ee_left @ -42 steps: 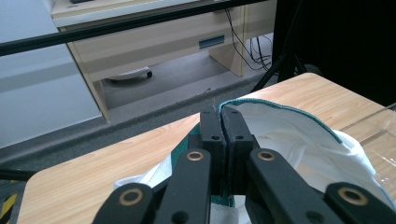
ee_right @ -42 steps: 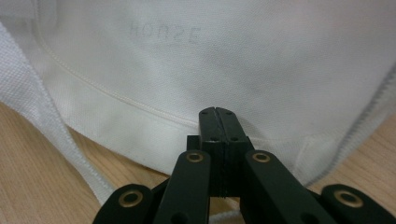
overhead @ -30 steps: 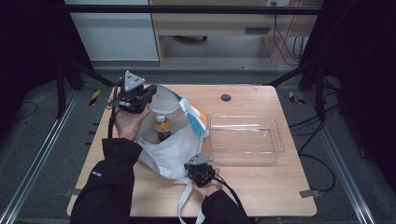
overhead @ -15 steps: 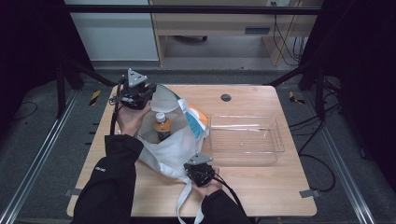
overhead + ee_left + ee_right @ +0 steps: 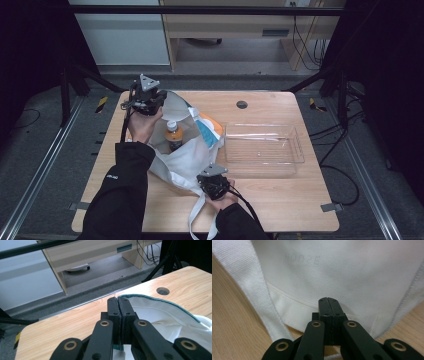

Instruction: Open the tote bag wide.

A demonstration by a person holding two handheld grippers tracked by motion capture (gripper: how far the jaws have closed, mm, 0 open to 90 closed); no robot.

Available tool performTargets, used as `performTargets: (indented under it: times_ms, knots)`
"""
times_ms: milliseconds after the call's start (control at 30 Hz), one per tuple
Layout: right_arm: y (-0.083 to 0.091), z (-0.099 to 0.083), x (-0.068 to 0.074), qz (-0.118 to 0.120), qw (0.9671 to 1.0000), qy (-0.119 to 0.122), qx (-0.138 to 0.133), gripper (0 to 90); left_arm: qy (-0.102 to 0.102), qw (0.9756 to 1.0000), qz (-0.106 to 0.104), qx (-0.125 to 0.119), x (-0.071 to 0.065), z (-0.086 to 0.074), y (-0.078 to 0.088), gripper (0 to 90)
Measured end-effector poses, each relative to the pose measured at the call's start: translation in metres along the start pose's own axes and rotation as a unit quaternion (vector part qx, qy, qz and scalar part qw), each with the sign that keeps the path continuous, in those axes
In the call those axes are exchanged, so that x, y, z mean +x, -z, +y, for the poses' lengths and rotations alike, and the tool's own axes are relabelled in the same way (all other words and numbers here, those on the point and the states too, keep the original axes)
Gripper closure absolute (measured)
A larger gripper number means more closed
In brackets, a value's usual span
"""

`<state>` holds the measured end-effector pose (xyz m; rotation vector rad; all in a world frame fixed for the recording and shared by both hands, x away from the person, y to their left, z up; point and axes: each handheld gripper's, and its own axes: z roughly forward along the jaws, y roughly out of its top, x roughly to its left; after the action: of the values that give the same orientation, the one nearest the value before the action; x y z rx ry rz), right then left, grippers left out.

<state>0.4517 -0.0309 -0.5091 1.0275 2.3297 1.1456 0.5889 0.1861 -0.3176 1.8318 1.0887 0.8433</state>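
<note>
Since a second ago we have carried the left gripper [image 5: 146,101] slightly toward the desk's [image 5: 280,195] far-left corner, stretching the white bag [image 5: 185,155] wider. Its jaws are clamped on the green-trimmed rim; the right gripper [image 5: 214,182] pinches the near hem (a bottle [image 5: 173,135] stands inside). Beside it lies a clear tray [image 5: 262,145].

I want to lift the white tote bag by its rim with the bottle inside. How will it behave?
The white tote bag is probably floppy: its cloth sags and creases between the left gripper and right gripper pinching its edges. The bottle standing inside may tip as the soft walls shift, likely pulling the cloth down.
</note>
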Motion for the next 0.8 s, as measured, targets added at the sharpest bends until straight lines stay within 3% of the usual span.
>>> performTargets:
  times_ms: [467,600,800]
  knots:
    - [0.0,0.0,0.0,0.001,1.0,0.001,-0.001,90.0,-0.003,0.9997,0.003,0.024,0.001,-0.013,-0.021,88.5]
    - [0.0,0.0,0.0,0.001,1.0,0.0,-0.001,90.0,0.002,0.9998,-0.002,0.022,0.002,-0.014,-0.021,88.2]
    - [0.0,0.0,0.0,0.002,1.0,-0.001,0.001,90.0,-0.018,0.9997,-0.013,0.008,0.002,-0.013,-0.007,78.1]
